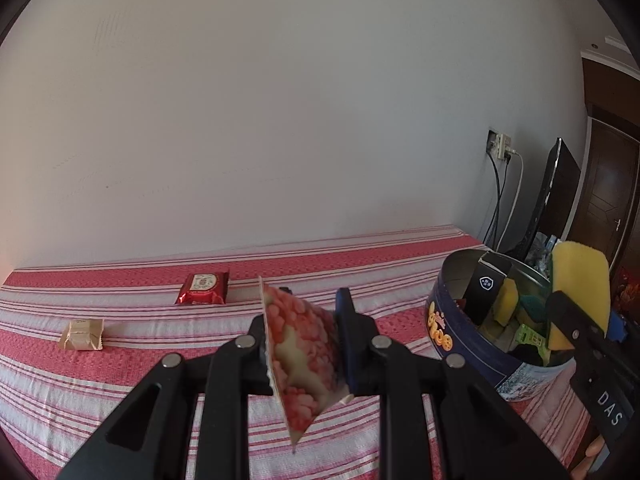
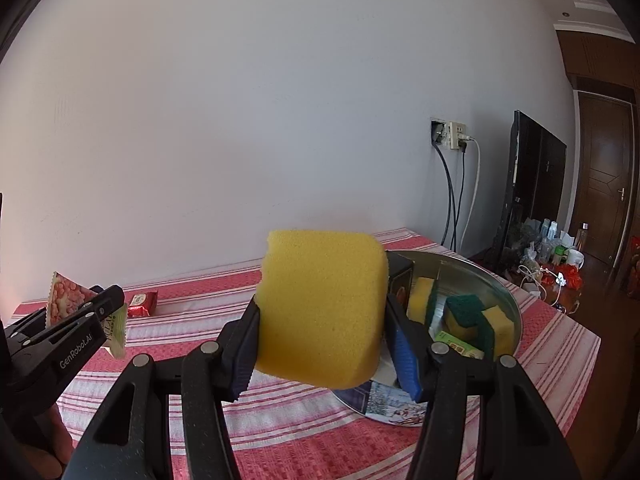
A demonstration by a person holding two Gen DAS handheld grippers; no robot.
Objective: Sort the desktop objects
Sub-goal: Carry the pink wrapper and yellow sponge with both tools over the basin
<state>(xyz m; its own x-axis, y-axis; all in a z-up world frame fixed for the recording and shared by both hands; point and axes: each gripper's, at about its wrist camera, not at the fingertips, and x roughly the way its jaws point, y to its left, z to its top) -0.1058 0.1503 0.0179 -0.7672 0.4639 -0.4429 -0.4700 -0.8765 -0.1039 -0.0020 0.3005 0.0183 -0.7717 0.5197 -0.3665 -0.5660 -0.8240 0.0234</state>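
My left gripper (image 1: 302, 314) is shut on a pink-patterned snack sachet (image 1: 304, 344), held on edge above the red striped cloth. In the right wrist view this left gripper (image 2: 106, 300) shows at the left with the sachet (image 2: 64, 300). The right gripper (image 2: 320, 320) is shut on a yellow sponge (image 2: 320, 308), held in front of a round blue tin (image 2: 480, 276). From the left wrist view the tin (image 1: 452, 320) stands at the right, with the right gripper (image 1: 576, 308) and its sponge (image 1: 580, 276) over its far side. Several sponges and small boxes lie in the tin.
A red packet (image 1: 203, 289) and a tan packet (image 1: 82, 334) lie on the striped cloth (image 1: 120, 380) to the left. A white wall runs close behind the table. Sockets with cables (image 2: 452, 136), a dark screen (image 2: 536, 184) and clutter stand beyond the table's right end.
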